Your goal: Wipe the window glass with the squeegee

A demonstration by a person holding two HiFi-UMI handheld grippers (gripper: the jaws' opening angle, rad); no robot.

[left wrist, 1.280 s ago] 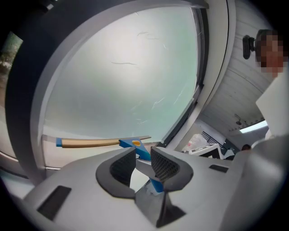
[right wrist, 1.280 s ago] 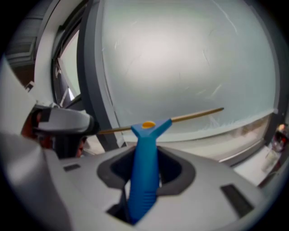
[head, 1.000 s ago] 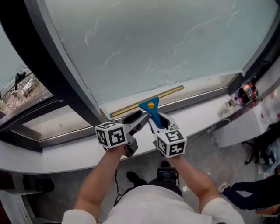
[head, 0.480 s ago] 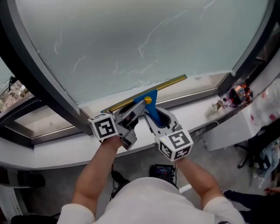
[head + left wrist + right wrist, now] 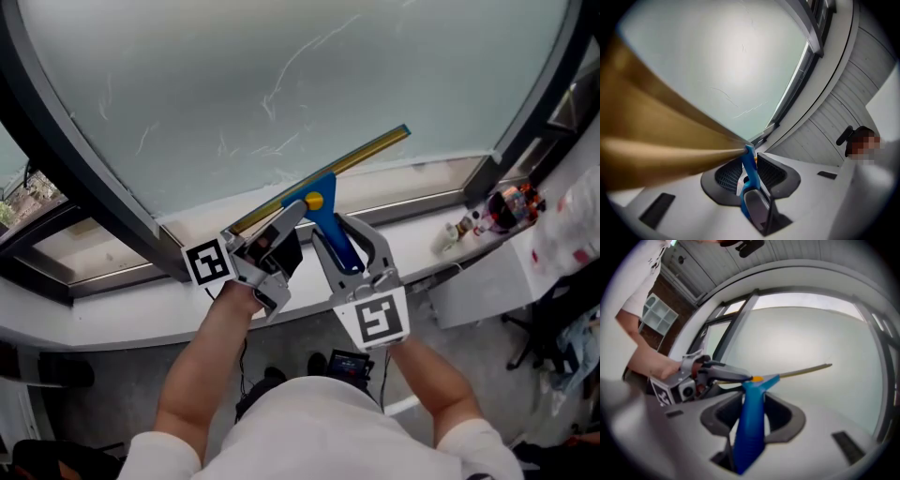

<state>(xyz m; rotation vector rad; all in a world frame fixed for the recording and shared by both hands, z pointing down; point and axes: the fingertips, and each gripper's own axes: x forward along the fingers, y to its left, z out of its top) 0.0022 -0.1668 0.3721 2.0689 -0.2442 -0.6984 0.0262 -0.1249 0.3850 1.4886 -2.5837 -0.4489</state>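
The right gripper (image 5: 345, 251) was clamped on the blue-handled squeegee (image 5: 330, 223), its jaws shut tight around the lower part of the tapered plastic handle. In the right gripper view the handle rose straight out from between the jaws.

The left gripper (image 5: 281, 227) sat just left of it, its jaws closing. The blue head of the squeegee stood between them where the handle meets the long brass-coloured blade rail (image 5: 361, 155). Narrow gaps seemed to remain on both sides, so it did not yet appear to press on the tool.

The rail ran from near left, beside the left gripper, up to far right. Its far end lay over the lower edge of the pale frosted window glass (image 5: 281, 75). Whether the rail touched the pane could not be told. Below it ran the white window sill (image 5: 427, 246), with the dark window frame (image 5: 84, 159) at the left.

The squeegee looked light and stiff: hard plastic handle, rigid metal rail. The smooth, tapered handle could slip or twist under a loose grip. The handle seemed the best hold, with a second grip at the head to steady the rail flat against the glass. The glass was hard but fragile, so it called for even, moderate pressure.
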